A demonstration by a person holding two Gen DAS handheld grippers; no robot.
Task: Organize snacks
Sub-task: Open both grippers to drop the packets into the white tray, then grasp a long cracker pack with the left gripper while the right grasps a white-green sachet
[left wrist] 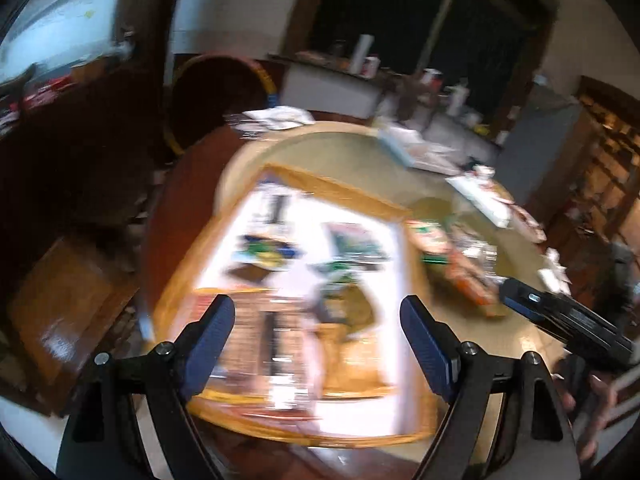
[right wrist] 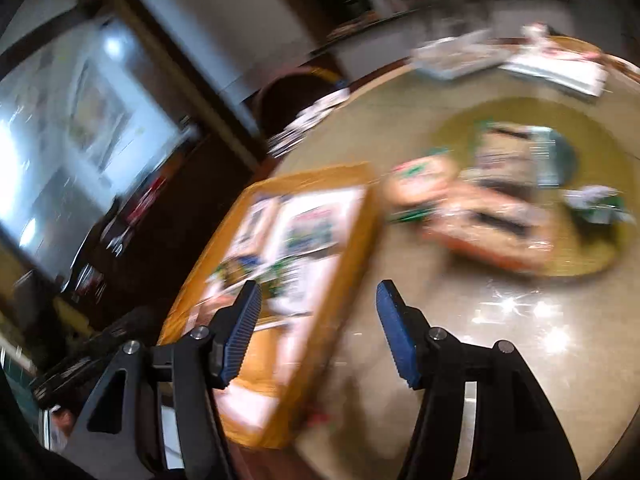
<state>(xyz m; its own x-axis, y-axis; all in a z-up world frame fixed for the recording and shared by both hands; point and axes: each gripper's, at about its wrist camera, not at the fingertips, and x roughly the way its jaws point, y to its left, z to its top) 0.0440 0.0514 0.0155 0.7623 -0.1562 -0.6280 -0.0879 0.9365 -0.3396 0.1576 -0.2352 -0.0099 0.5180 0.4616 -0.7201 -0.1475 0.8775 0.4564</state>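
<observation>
Left wrist view: the snack packets (left wrist: pixel 460 264) lie in a loose pile on the round table (left wrist: pixel 460 340), ahead and to the right of the left gripper (left wrist: pixel 316 320). They are too blurred to read; one shows an orange wrapper with a green patch, another is clear and shiny. Just left of the pile, directly under and ahead of the left gripper, sits a shallow wooden tray (left wrist: pixel 340 190) with a raised rim, its floor covered by white printed sheets and more packets whose kinds cannot be told. The left gripper's blue-padded fingers (left wrist: pixel 212 344) stand wide apart above the near half of the tray, with nothing between them. The right gripper (left wrist: pixel 560 316) shows as a dark body entering from the right edge, above the table beside the pile.

In the right wrist view the same snack packets (right wrist: pixel 480 208) lie ahead and to the right of the right gripper (right wrist: pixel 316 328), on a yellowish round mat (right wrist: pixel 592 264) on the table (right wrist: pixel 500 340). A crumpled white and green wrapper (right wrist: pixel 596 200) lies at the far right of the pile. The tray (right wrist: pixel 356 248) runs ahead and to the left of this gripper, its near corner below the left finger. The right gripper's fingers (right wrist: pixel 396 340) are also spread apart and hold nothing, hanging over bare tabletop beside the tray's edge.

Farther off, flat white packages (right wrist: pixel 560 68) lie at the table's far side, and a dark round-backed chair (left wrist: pixel 220 92) stands beyond the tray.
</observation>
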